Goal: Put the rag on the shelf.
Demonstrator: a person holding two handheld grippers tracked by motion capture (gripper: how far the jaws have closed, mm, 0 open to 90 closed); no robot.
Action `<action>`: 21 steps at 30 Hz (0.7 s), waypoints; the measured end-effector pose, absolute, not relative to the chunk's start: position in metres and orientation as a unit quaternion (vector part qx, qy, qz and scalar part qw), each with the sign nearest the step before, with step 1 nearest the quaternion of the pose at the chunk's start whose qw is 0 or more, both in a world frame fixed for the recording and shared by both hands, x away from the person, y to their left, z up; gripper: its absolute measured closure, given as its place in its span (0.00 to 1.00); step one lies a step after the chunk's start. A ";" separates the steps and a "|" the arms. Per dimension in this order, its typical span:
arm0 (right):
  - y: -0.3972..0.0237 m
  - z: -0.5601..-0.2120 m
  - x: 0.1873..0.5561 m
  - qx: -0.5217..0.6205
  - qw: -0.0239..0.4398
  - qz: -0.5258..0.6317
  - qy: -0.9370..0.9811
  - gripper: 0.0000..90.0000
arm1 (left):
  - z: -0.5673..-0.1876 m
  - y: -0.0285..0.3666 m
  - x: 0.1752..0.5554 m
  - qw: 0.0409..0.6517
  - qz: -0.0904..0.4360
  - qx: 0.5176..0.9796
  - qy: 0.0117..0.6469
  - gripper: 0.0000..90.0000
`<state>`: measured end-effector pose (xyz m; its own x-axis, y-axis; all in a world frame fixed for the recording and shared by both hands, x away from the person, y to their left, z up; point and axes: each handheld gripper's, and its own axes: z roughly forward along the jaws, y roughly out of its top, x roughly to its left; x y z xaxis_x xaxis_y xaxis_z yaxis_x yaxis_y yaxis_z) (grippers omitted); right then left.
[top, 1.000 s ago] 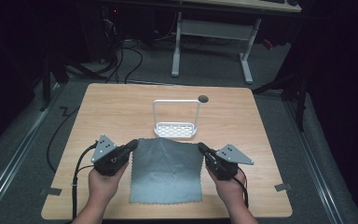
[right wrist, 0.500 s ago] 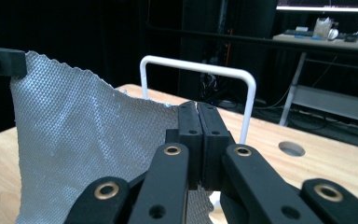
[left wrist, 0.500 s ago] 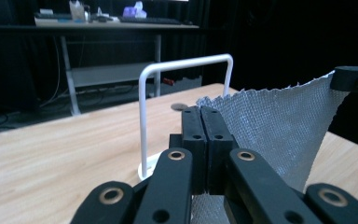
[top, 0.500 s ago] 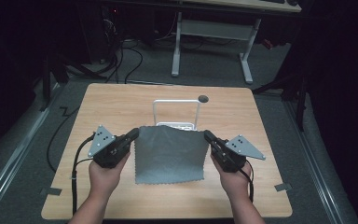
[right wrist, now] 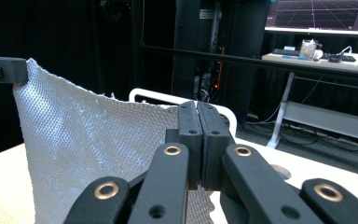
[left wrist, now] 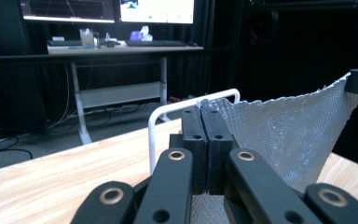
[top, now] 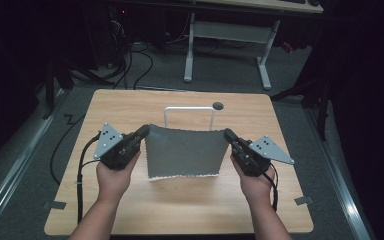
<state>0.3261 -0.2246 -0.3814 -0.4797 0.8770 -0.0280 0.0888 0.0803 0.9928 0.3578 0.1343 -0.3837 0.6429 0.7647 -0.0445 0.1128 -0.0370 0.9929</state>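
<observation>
A grey woven cloth (top: 185,152) hangs in the air above the wooden table (top: 180,200), stretched between both grippers. My left gripper (top: 144,131) is shut on its upper left corner, and my right gripper (top: 227,133) is shut on its upper right corner. In the left gripper view the closed jaws pinch the cloth (left wrist: 289,135), whose far corner sits in the other gripper. The right gripper view shows the cloth (right wrist: 88,149) spreading left from my shut jaws. A white wire rack (top: 189,111) stands just behind the cloth, partly hidden by it.
A small dark round hole (top: 218,105) sits in the table near its far edge. Beyond the table stands a desk with white legs (top: 225,45), with cables on the floor. Monitors and a keyboard (left wrist: 154,43) rest on that desk.
Both grippers have risen, lifting the cloth off the table until it hangs upright between them. It now covers the lower part of the white rack.
</observation>
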 end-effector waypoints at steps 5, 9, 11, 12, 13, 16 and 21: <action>-0.225 -0.376 0.328 0.369 0.355 0.566 0.647 1.00 | -0.378 0.133 0.364 0.615 0.272 0.665 0.326 1.00; -0.225 -0.371 0.332 0.369 0.355 0.567 0.645 1.00 | -0.374 0.131 0.369 0.615 0.278 0.663 0.323 1.00; -0.225 -0.368 0.337 0.369 0.356 0.567 0.645 1.00 | -0.372 0.130 0.373 0.613 0.280 0.664 0.323 1.00; -0.225 -0.368 0.337 0.369 0.356 0.567 0.645 1.00 | -0.371 0.130 0.375 0.612 0.282 0.665 0.323 1.00; -0.226 -0.365 0.341 0.370 0.356 0.568 0.644 1.00 | -0.370 0.129 0.377 0.609 0.284 0.666 0.323 1.00; -0.226 -0.363 0.344 0.371 0.356 0.567 0.644 1.00 | -0.369 0.128 0.384 0.603 0.291 0.668 0.325 1.00; -0.225 -0.359 0.356 0.371 0.359 0.563 0.646 1.00 | -0.366 0.126 0.399 0.602 0.291 0.667 0.328 1.00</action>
<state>0.3556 -0.2246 -0.3589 -0.4675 0.8828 -0.0467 0.0751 0.0923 0.9929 0.3993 0.1261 -0.3660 0.6144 0.7890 -0.0068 0.0872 -0.0593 0.9944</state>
